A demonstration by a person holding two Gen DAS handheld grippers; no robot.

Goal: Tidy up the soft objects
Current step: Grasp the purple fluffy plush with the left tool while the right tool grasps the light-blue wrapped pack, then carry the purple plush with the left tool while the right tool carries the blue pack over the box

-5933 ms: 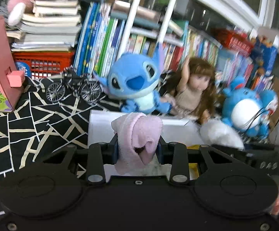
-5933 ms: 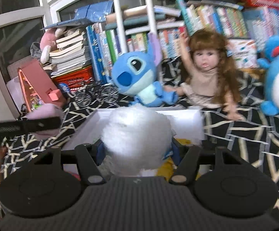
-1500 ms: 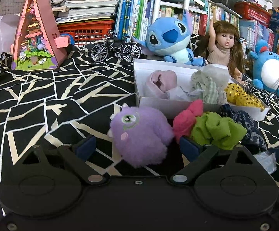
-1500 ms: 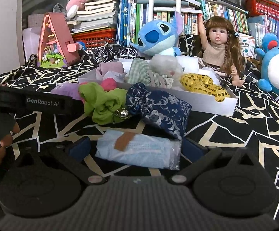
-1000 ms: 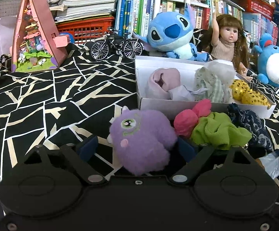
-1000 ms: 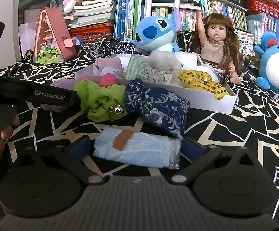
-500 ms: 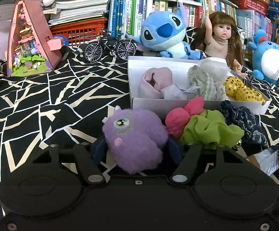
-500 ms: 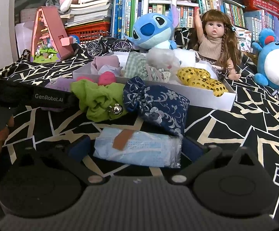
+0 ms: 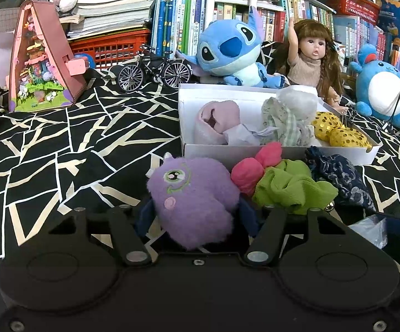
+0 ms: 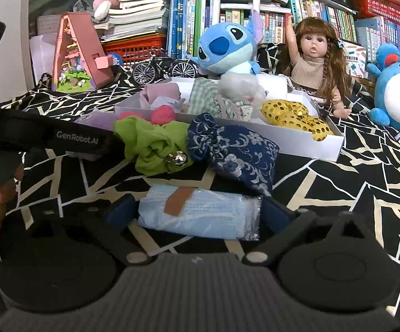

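Nearest, in the left wrist view, left gripper (image 9: 194, 215) pinched onto the purple plush (image 9: 193, 196), blue pads pressed into both fuzzy flanks, toy low over the black-and-white cloth (image 9: 61, 149), whether lifted or resting impossible to tell. In the right wrist view, right gripper (image 10: 198, 211) spread wide around the pack of blue masks (image 10: 200, 214), pads just beside each end of the plastic wrap, not visibly squeezing. Just beyond, a loose cluster on the cloth: green scrunchie (image 9: 293, 188) with its small bell, pink fabric ball (image 9: 251, 170) touching it, navy floral pouch (image 10: 233, 152) leaning over the far edge of the mask pack. Behind these, the white box (image 9: 282, 149), already holding a pale pink sock roll (image 9: 217, 121), a checked fabric bundle (image 9: 285, 124), a white fluffy piece and a gold sequined item (image 9: 338, 132). Farther back, Stitch plush (image 9: 233, 52), doll (image 9: 313, 58), toy bicycle (image 9: 154, 69), pink house model (image 9: 42, 63), then shelves of books. Probably mid-sorting: several soft things boxed, four or five left outside. Current step likely the pick-up of the purple plush, with the mask pack lined up for the other side. Next move calling for a lift clear of the box's near wall and a drop into free space at its left end; for the right side, a firm close first, slippery wrap likely to slide.
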